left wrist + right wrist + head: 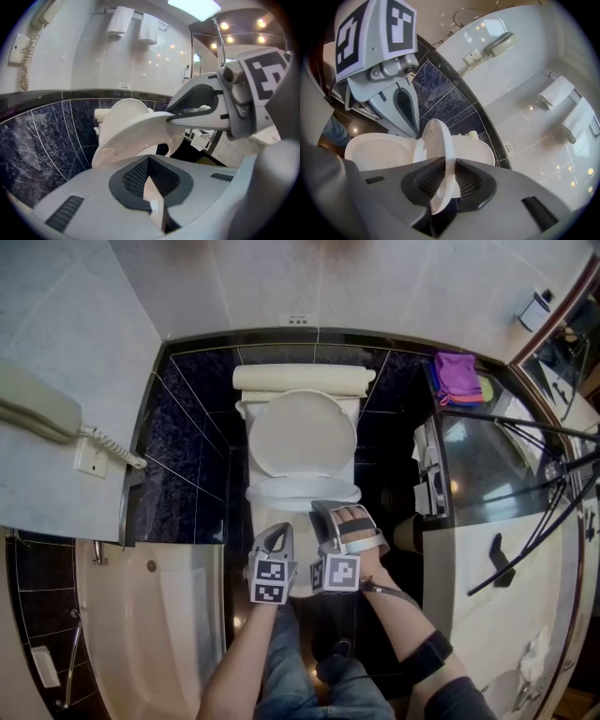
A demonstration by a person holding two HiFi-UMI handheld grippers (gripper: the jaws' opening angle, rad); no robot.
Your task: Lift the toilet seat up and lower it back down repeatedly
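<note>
Right claw (443, 183) clamps the toilet seat (437, 140) at its six o'clock rim. Left claw (150, 183), pressed together, holds nothing. Lifting slowly along the hinge arc seems best.

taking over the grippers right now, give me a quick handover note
Right gripper: shut on the front rim of the white plastic toilet seat.
Left gripper: shut, empty, beside the right one in front of the toilet.
Seat: tilted partway up, neither fully raised nor down.
Done: cycles so far cannot be told, nor which way the seat is going.
Left: keep the grip, finish this swing, then repeat lifting and lowering.
</note>
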